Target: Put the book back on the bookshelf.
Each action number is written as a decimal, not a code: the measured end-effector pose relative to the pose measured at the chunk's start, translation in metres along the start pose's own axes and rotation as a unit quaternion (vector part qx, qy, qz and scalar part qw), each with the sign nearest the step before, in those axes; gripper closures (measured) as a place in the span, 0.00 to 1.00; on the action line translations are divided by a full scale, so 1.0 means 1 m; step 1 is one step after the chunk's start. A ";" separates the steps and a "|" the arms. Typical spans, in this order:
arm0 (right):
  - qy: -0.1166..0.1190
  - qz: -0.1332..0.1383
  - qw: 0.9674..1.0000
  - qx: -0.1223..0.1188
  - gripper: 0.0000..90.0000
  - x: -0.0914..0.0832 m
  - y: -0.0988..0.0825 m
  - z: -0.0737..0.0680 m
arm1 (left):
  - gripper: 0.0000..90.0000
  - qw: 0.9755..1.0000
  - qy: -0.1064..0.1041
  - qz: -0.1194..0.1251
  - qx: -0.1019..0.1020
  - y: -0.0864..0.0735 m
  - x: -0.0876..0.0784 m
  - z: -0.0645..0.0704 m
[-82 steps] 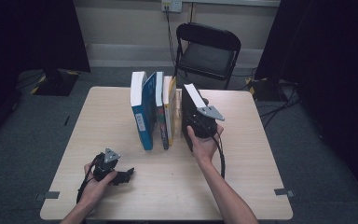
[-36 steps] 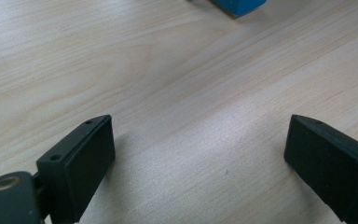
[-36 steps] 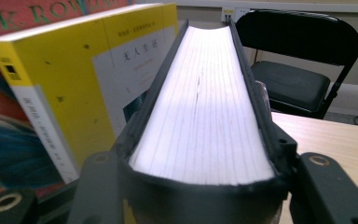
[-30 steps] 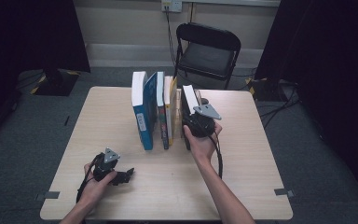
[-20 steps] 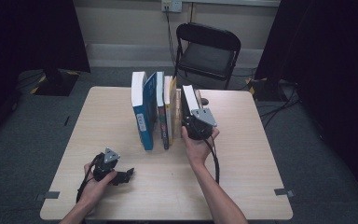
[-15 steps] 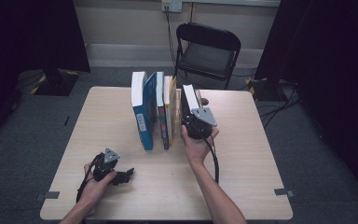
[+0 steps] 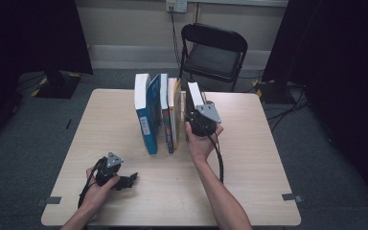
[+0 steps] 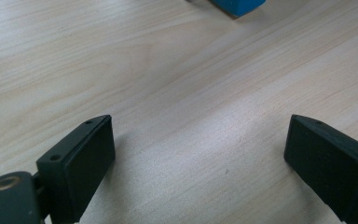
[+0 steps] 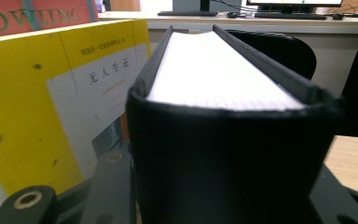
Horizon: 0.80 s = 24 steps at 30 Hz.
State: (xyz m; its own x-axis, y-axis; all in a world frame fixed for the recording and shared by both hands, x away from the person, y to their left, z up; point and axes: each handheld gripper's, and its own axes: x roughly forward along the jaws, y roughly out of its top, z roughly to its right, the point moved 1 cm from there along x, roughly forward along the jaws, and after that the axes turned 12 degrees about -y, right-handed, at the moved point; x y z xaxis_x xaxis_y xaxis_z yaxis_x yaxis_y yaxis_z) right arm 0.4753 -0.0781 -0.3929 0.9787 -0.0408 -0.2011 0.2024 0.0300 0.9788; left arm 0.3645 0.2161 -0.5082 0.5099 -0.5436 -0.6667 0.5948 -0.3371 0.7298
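Both right fingers, mostly hidden, seemingly clamp the black book; left fingers wide.

Black-covered book stands apparently upright, rightmost, beside the yellow book.

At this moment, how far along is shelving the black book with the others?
Done: three books stand upright in a row mid-table. In hand: the right tool is clamped on the black book's spine, its jaws having just closed in; the book stands beside the yellow book at the row's right end. Left: letting go of it. The left tool rests open on the table.
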 end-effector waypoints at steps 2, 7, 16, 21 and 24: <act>-0.001 -0.001 1.000 0.003 0.61 0.003 -0.002 -0.001 | 0.09 1.000 0.000 0.000 0.000 0.000 0.000 0.000; -0.005 0.007 1.000 -0.004 0.61 0.006 -0.005 -0.006 | 0.09 1.000 -0.001 0.000 0.000 0.000 0.000 0.000; -0.021 0.010 1.000 -0.002 0.60 -0.009 -0.010 -0.011 | 0.09 1.000 -0.004 -0.002 0.003 0.000 0.000 -0.001; -0.032 0.013 0.999 0.002 0.60 -0.020 -0.013 -0.013 | 0.09 1.000 -0.004 -0.002 0.004 0.000 0.000 -0.001; -0.032 0.014 0.999 0.006 0.60 -0.018 -0.012 -0.011 | 0.09 1.000 -0.004 -0.002 0.004 0.000 0.000 -0.001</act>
State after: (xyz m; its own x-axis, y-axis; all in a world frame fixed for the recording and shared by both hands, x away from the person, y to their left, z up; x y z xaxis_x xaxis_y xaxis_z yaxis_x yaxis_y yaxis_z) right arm 0.4552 -0.0668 -0.4018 0.9799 -0.1034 -0.1706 0.1735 0.0195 0.9846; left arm 0.3653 0.2169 -0.5082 0.5026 -0.5479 -0.6688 0.5922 -0.3454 0.7280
